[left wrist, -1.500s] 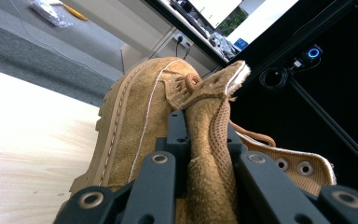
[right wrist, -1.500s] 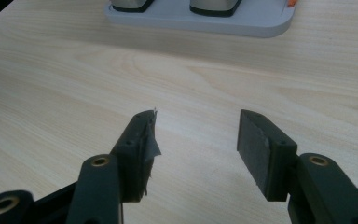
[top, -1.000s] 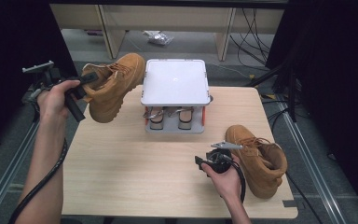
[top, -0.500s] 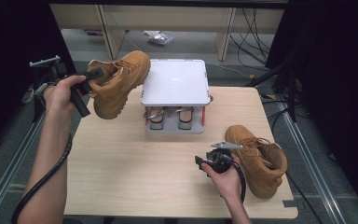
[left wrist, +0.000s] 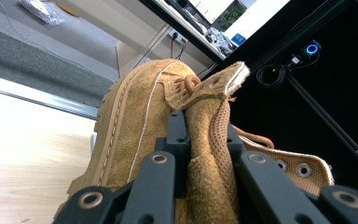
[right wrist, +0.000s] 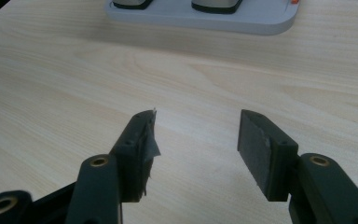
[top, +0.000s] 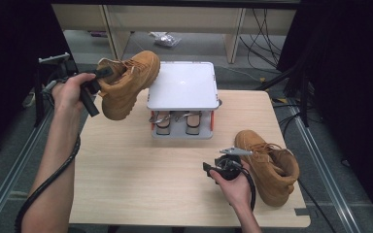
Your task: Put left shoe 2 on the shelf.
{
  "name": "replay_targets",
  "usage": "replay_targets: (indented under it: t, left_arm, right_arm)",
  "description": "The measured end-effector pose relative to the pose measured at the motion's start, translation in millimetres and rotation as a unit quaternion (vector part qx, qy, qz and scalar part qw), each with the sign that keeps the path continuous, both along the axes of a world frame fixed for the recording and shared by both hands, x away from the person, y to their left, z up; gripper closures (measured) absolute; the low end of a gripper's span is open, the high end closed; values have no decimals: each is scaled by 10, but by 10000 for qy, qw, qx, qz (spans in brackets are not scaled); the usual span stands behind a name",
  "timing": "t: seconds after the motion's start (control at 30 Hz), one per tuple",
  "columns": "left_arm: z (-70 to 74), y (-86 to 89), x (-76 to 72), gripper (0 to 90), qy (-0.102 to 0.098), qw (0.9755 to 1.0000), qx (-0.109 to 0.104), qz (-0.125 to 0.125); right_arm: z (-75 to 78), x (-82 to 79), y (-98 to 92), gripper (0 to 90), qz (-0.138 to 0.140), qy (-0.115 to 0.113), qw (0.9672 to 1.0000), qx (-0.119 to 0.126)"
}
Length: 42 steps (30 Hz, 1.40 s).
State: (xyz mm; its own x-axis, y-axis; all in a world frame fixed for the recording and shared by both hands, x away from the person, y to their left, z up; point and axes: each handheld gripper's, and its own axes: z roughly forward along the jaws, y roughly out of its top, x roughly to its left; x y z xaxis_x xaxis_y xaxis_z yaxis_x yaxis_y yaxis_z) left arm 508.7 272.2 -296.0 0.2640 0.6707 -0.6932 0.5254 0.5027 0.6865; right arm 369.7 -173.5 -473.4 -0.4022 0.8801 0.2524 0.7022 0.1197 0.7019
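Observation:
A tan lace-up boot [top: 128, 85] hangs tilted above the table's rear left, its toe at the left edge of the white top of a small two-level rack [top: 183, 85]. My left gripper [top: 104, 74] is shut on the boot's collar. In the left gripper view the jaws [left wrist: 205, 126] pinch the suede and mesh lining of that boot [left wrist: 135, 116]. A second tan boot [top: 267, 165] stands at the front right of the wooden table [top: 126, 170]. Just left of it, my right gripper [top: 222, 162] rests open and empty [right wrist: 196, 126] over bare wood, facing the rack's base [right wrist: 200, 18].
Two shoes [top: 164, 121] stand on the rack's lower level. Metal rails [top: 315, 160] run along both sides of the table. Cables lie on the floor [top: 272, 43] behind, among furniture legs. Black curtains close both sides.
My left hand has carried the boot a little to the right and up, bringing its toe closer to the rack's white top. The right hand and second boot have stayed put.

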Motion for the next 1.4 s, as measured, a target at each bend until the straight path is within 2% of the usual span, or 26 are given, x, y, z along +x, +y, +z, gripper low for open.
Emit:
replay_targets:
  t: [0.47, 0.5, 0.53, 0.7, 0.73, 0.77, 0.83, 0.9, 0.97, 1.0, 1.13, 1.17, 1.3, 1.33, 1.37, 1.4]
  left_arm:
    - [51, -192, 149, 801, 58, 10000, 25, -41]
    - [55, -203, 156, 801, 73, 10000, 38, -35]
    - [55, -213, 165, 801, 75, 10000, 37, -50]
    - [57, -257, 201, 800, 99, 9999, 61, -67]
    - [50, -280, 213, 800, 98, 9999, 52, -74]
    - [50, -280, 213, 800, 98, 9999, 52, -74]
    - [42, -297, 226, 800, 142, 9999, 39, -62]
    - [45, -336, 243, 799, 136, 9998, 54, -101]
    - [50, -353, 248, 799, 147, 9998, 71, -97]
    - [51, -369, 259, 798, 155, 9998, 59, -109]
    - [42, -437, 288, 798, 148, 9998, 37, -138]
    - [40, -453, 294, 797, 164, 9998, 21, -125]
    - [70, -496, 319, 796, 172, 9998, 92, -109]
    - [72, -505, 330, 796, 137, 9998, 91, -124]
    - [72, -505, 330, 796, 137, 9998, 91, -124]
    - [91, -521, 346, 796, 158, 9997, 105, -135]
  right_arm:
    - [4, -5, -3, 470, -42, 41, 10000, 16]
    - [13, -22, 15, 470, -124, 162, 9998, 89]
    - [3, -11, 8, 470, -62, 80, 9999, 54]
    - [-5, -6, 5, 469, -35, 38, 10000, 80]
    - [-1, 5, -22, 469, 36, -66, 9999, -80]
    - [7, -12, -3, 469, -47, 73, 10000, 30]
    - [-1, 1, -23, 469, -8, -4, 10000, -22]
    - [3, -12, -9, 469, -69, 74, 9999, 36]
    - [-6, -2, -23, 469, -26, 5, 10000, -36]
    - [-3, -13, -6, 469, -77, 71, 9999, 61]
    - [-7, -3, -17, 469, -30, -38, 10000, 83]
    - [-5, -11, -11, 470, -100, 20, 9999, 134]
    - [-10, -5, -30, 470, -32, 38, 10000, 26]
    - [-3, -16, -14, 470, -90, 108, 9999, 68]
    - [-14, 0, -28, 470, -7, 0, 10000, 20]
    - [-14, 0, -27, 470, -2, 8, 10000, -6]
